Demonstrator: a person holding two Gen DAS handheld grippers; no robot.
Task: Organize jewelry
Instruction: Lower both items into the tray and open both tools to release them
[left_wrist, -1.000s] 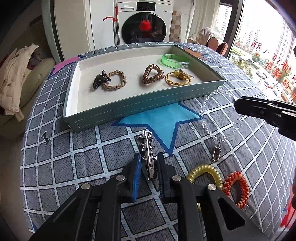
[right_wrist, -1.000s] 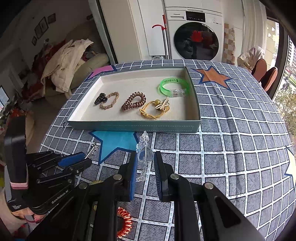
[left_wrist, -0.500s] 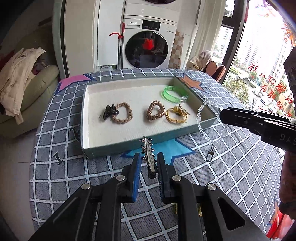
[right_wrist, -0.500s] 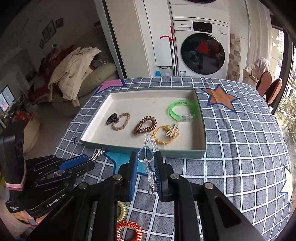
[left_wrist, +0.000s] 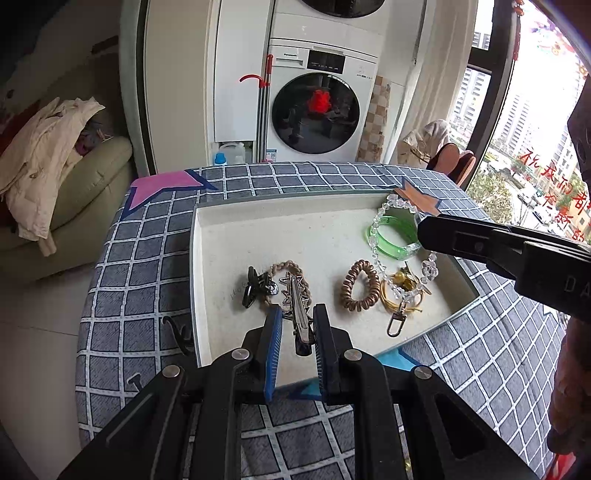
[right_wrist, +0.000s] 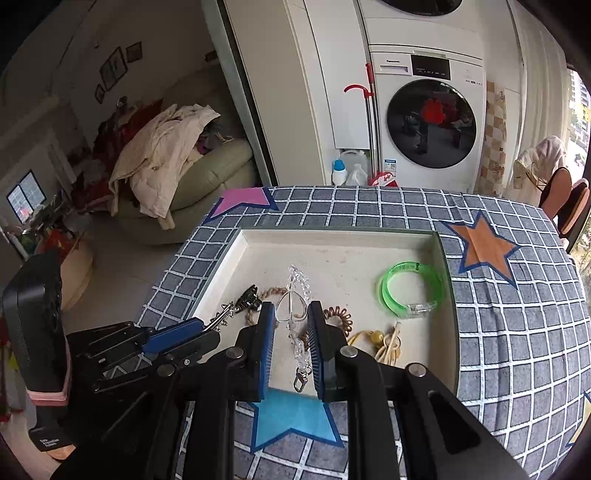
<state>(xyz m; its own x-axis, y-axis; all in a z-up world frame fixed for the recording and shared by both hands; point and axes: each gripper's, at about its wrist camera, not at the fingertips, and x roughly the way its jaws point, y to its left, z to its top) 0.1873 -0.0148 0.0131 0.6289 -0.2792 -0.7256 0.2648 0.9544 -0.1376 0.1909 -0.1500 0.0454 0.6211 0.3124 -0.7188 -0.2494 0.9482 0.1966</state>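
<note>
Hanging over tray: tool-held clip

washing machine | brand "Panasonic" on top panel, 12 o'clock | right claw | letters "DA" on body, 3 o'clock | window lettering unreadable

The left gripper and the right gripper are both clamped closed, held side by side, pointing forward.
</note>
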